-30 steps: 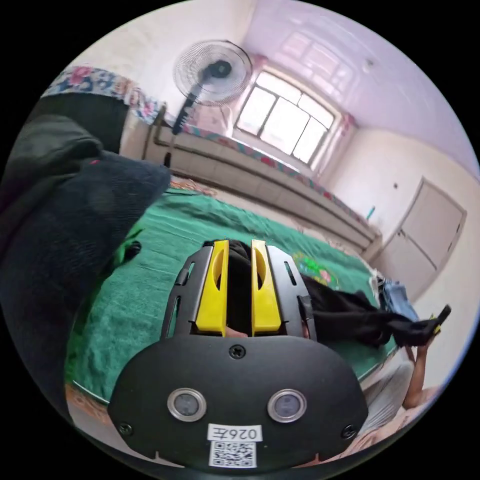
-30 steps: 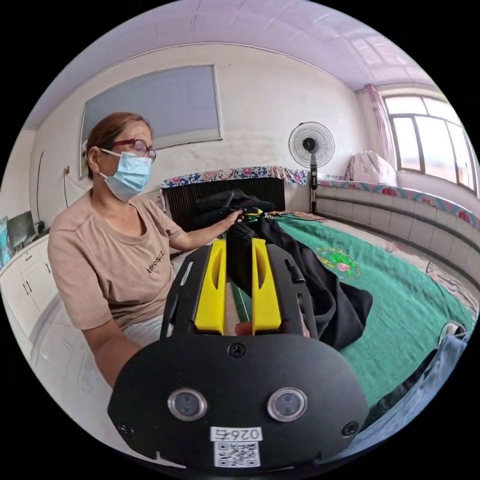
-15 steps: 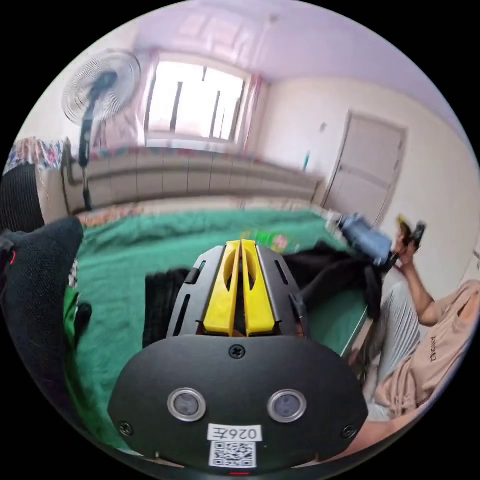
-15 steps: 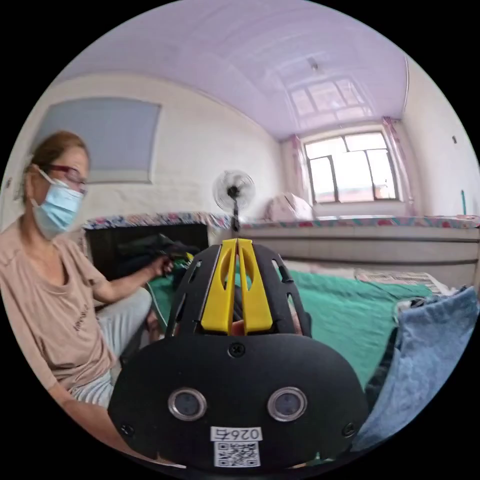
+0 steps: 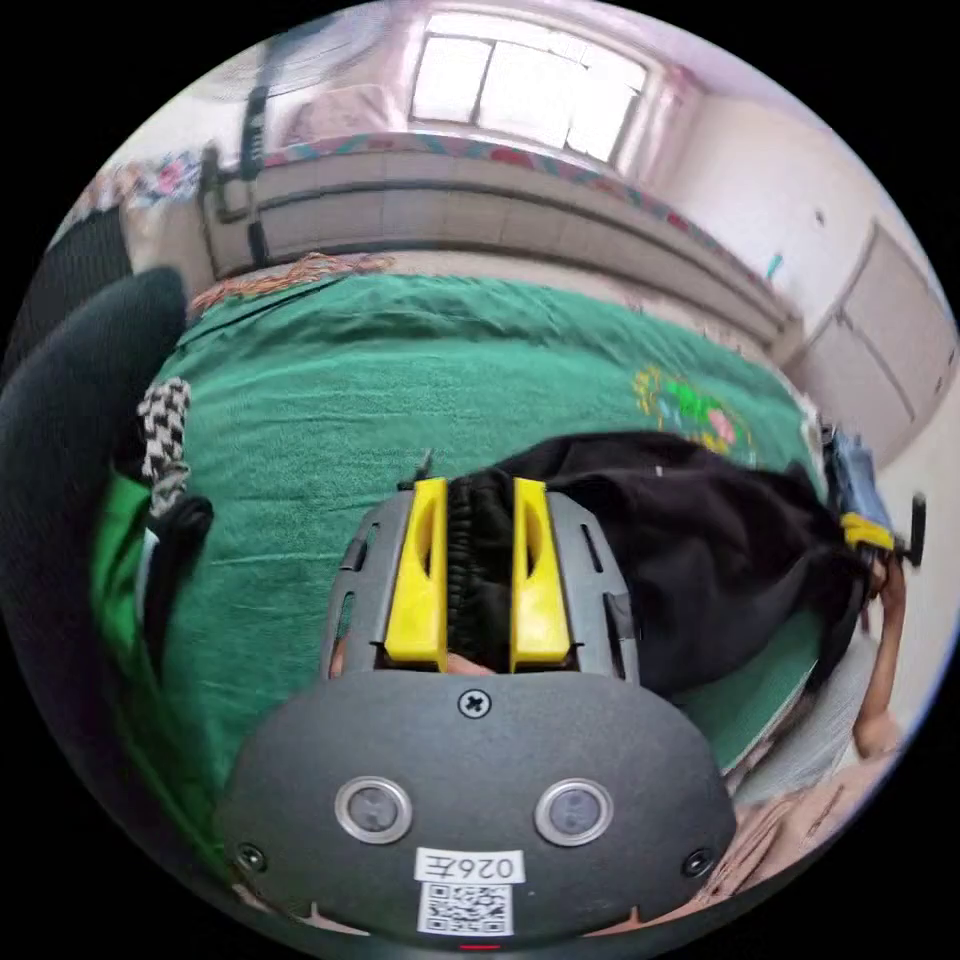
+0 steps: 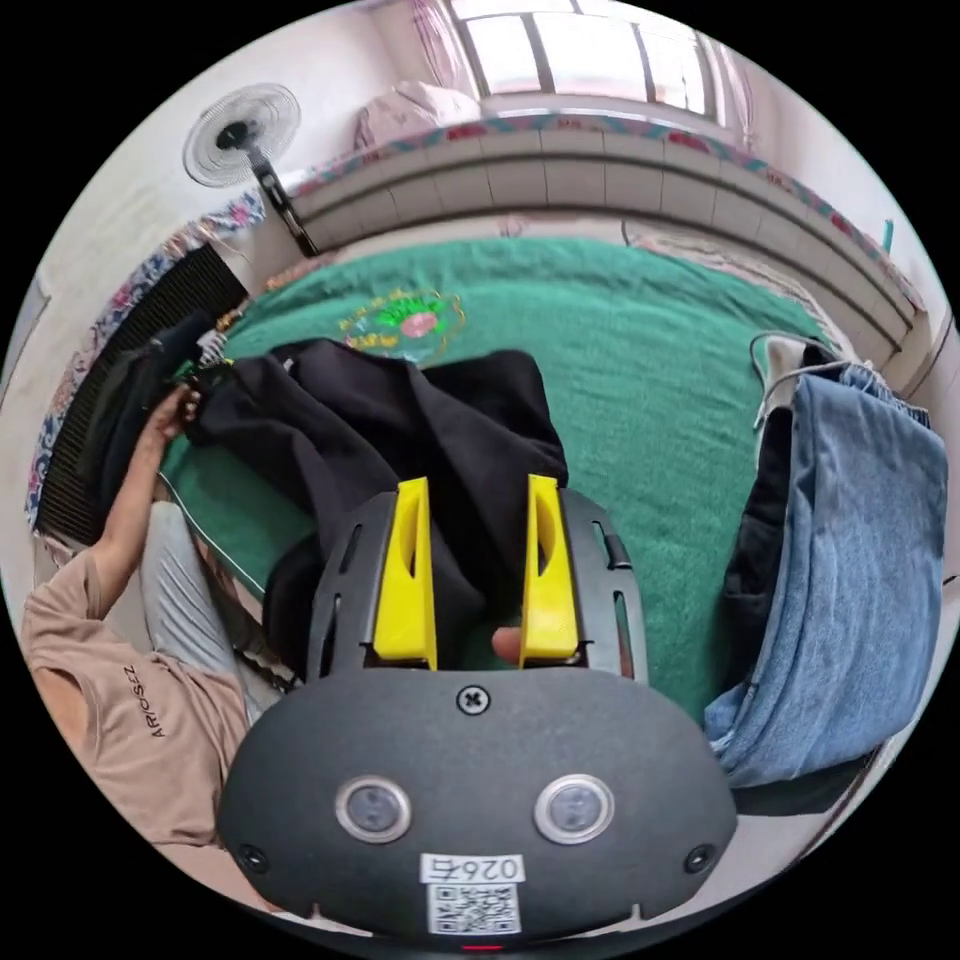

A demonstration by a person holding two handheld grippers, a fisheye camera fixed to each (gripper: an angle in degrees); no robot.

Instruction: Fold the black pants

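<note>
The black pants lie spread across a green blanket on the bed. My left gripper is shut on their gathered elastic waistband, which fills the gap between the yellow jaws. In the right gripper view the pants stretch away to the left, where a hand holds the left gripper. My right gripper hovers over the near end of the pants, its jaws wide apart, with black cloth and a bit of green blanket showing between them. The right gripper also appears at the pants' far end.
Blue jeans lie over a dark garment at the bed's right edge. A pile of dark clothes and a checkered cloth sit by the left gripper. A tiled ledge, a fan and the person's beige shirt border the bed.
Both cameras have tipped down toward the bed. The pants, held up a second ago, now lie on the blanket. The right jaws have spread apart, and the left jaws stand wider around the waistband.
</note>
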